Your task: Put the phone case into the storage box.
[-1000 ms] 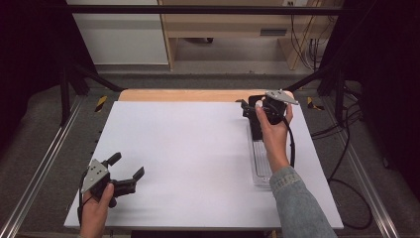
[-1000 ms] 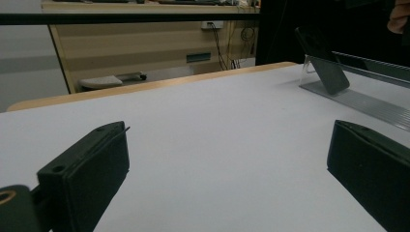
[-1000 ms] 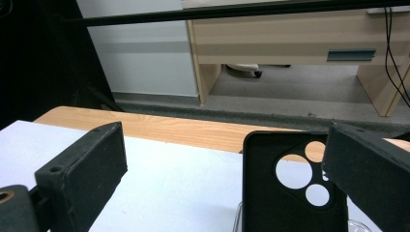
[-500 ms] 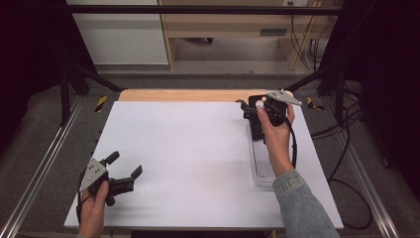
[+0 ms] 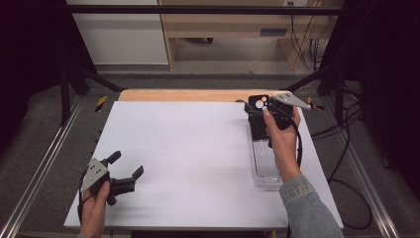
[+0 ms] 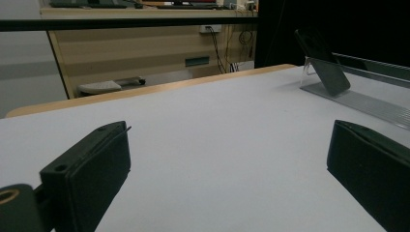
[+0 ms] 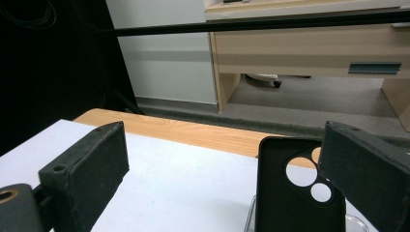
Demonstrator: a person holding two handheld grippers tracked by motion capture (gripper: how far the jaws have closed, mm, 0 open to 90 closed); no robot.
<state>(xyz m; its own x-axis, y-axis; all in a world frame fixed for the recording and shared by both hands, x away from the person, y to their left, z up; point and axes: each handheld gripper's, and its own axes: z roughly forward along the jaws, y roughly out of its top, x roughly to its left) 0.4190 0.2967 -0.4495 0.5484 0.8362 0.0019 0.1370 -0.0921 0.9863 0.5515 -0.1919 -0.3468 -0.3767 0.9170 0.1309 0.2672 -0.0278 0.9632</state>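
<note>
Propped upright at the far end of the clear plastic ridged tray (image 5: 266, 163), the black phone case with round camera cut-outs (image 5: 258, 115) stands just inside the right gripper (image 5: 267, 110)'s spread jaws, while the left gripper (image 5: 126, 171), also spread, sits well apart.

Both claws (image 5: 125, 165) (image 7: 232, 164) agape, well apart

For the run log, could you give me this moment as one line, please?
right gripper: open, at black phone case leaning on clear stand | left gripper: open, on white table
</note>
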